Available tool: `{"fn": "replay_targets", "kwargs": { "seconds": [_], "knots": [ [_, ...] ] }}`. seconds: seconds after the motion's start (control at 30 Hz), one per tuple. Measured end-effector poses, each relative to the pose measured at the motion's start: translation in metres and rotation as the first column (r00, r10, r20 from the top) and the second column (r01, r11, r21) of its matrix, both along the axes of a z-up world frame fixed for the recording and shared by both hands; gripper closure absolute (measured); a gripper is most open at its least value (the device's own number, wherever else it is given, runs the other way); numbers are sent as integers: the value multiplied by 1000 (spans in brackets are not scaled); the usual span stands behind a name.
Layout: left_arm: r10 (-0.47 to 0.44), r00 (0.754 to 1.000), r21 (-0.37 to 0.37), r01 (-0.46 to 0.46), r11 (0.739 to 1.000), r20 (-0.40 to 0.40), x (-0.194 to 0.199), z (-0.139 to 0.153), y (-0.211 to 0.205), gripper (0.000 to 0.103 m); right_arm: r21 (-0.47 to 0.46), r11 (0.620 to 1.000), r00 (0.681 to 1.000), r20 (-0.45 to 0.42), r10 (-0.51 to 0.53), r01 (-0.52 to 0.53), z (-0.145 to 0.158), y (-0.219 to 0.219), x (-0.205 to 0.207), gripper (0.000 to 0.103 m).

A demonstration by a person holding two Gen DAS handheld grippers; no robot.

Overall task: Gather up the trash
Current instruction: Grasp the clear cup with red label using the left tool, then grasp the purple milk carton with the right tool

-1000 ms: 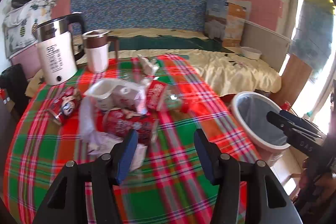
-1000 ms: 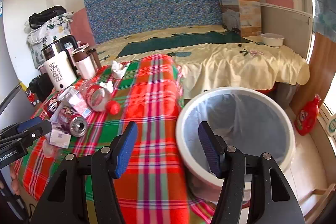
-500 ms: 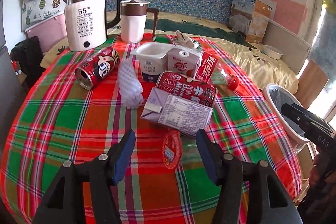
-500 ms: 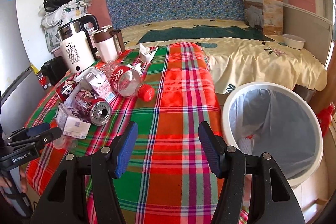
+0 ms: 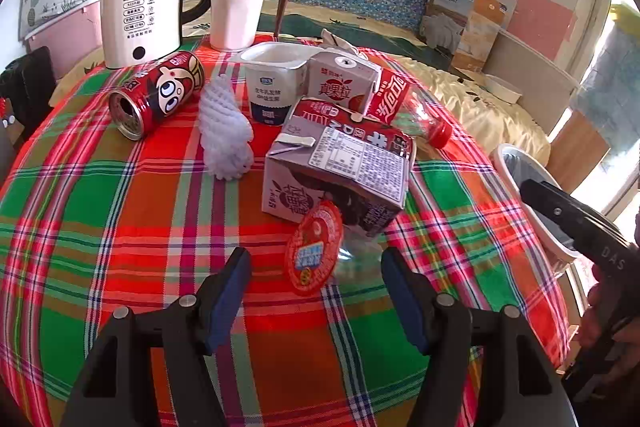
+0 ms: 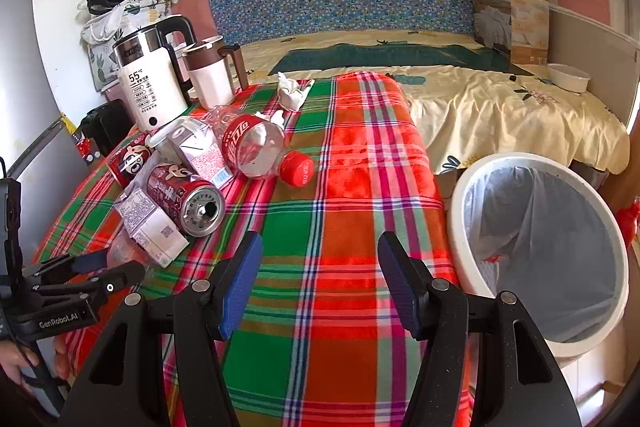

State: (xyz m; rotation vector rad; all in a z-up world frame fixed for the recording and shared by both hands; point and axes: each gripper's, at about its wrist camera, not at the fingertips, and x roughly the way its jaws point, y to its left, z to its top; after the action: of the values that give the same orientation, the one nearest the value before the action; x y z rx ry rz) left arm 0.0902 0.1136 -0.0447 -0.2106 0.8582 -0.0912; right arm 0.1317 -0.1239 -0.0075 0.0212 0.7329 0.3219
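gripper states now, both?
Left gripper: jaws opening, empty, red lid just ahead.
Right gripper: open, empty, over the tablecloth.

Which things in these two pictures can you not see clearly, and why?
- Trash bin, left wrist view: mostly hidden by the right gripper's body.
- Clear cup under the red foil lid, right wrist view: mostly hidden behind the purple carton.
- Bin contents, right wrist view: too small to identify.

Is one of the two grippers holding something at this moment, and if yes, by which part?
Nothing is held. The left gripper is opening its jaws around a red foil lid without touching it. The right gripper is open over the bare tablecloth.
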Motion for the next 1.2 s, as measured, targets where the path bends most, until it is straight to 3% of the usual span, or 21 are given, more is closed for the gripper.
{"fn": "replay_targets", "kwargs": {
  "seconds": [0.13,0.23,0.27,0.33,0.43,0.7,1.03,1.2],
  "knots": [
    [-29,1000,-4,29,1000,-5,10,-3,-6,36,3,1000,1000,1,5,-5,0,6,1,42],
    [-21,1000,39,21,999,2,16,-6,-12,37,-4,1000,1000,-3,5,-5,0,10,0,42],
    [-26,1000,53,26,998,1,15,-6,-14,38,-8,1000,1000,-1,7,-7,0,10,0,42],
    [-16,1000,74,16,997,-4,14,-5,-12,51,-9,1000,1000,2,12,-12,1,12,-2,42],
    [-24,1000,15,25,1000,-5,8,-4,-1,51,-10,1000,1000,5,25,-25,2,19,-3,42],
    [17,1000,25,-17,1000,8,-14,2,28,51,-9,997,997,-4,82,-82,-1,42,-6,42],
    [93,996,39,-93,995,9,-27,4,69,51,19,960,960,6,280,-280,-4,97,-8,42],
    [136,991,43,-136,990,1,-31,2,87,51,-25,935,935,25,354,-353,-7,125,-6,42]
  ]
}}
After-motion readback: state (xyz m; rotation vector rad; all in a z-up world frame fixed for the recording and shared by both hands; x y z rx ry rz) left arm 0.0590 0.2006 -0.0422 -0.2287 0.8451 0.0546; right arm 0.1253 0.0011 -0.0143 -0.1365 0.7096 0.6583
